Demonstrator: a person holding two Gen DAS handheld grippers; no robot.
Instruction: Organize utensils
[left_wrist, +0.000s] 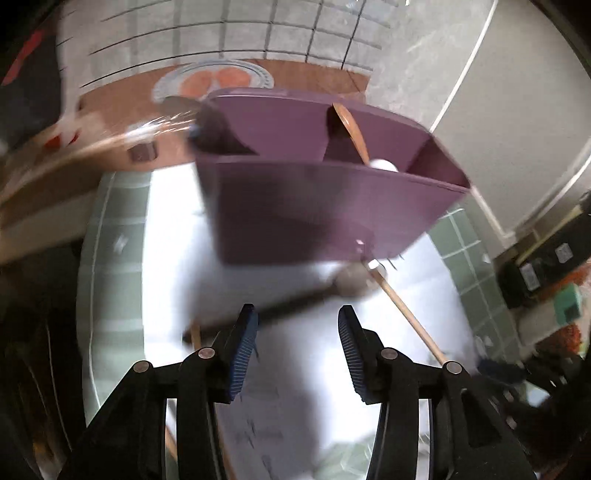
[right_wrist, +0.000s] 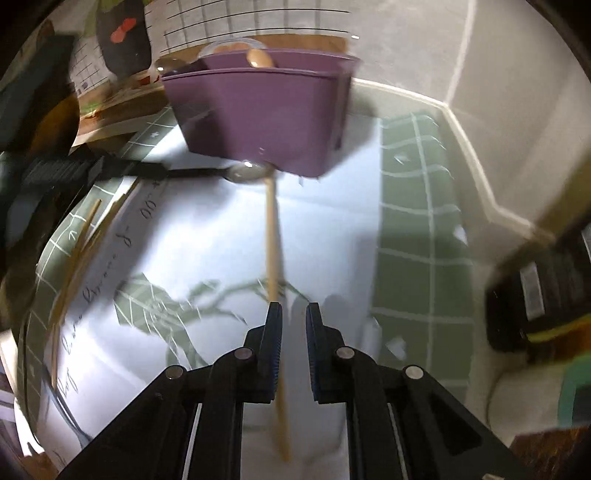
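Left wrist view puts your left gripper (left_wrist: 297, 325) low over the white paper (left_wrist: 177, 258), its blue-padded fingers (left_wrist: 245, 345) spread wide apart with nothing between them. Ahead of it stands the purple utensil caddy (left_wrist: 325, 206), divided into compartments; a wooden spoon (left_wrist: 351, 129) leans in the right-hand compartment with its bowl up. Just in front of the caddy's base lies a black-handled metal spoon (left_wrist: 288, 304), its bowl near the caddy and its handle running back past your left finger. A wooden stick-like utensil handle (left_wrist: 406, 317) crosses beside it, angled toward the right.

In the right wrist view, your right gripper (right_wrist: 293, 343) hovers over the same paper, its fingers (right_wrist: 273, 343) close together but parted by a narrow gap, gripping nothing. The wooden handle (right_wrist: 273, 251) runs from the spoon bowl (right_wrist: 249, 171) at the caddy's (right_wrist: 258, 118) foot straight back under your left finger. Wooden chopsticks (right_wrist: 79, 243) lie well apart at the left, on the green cutting mat (right_wrist: 417, 229).
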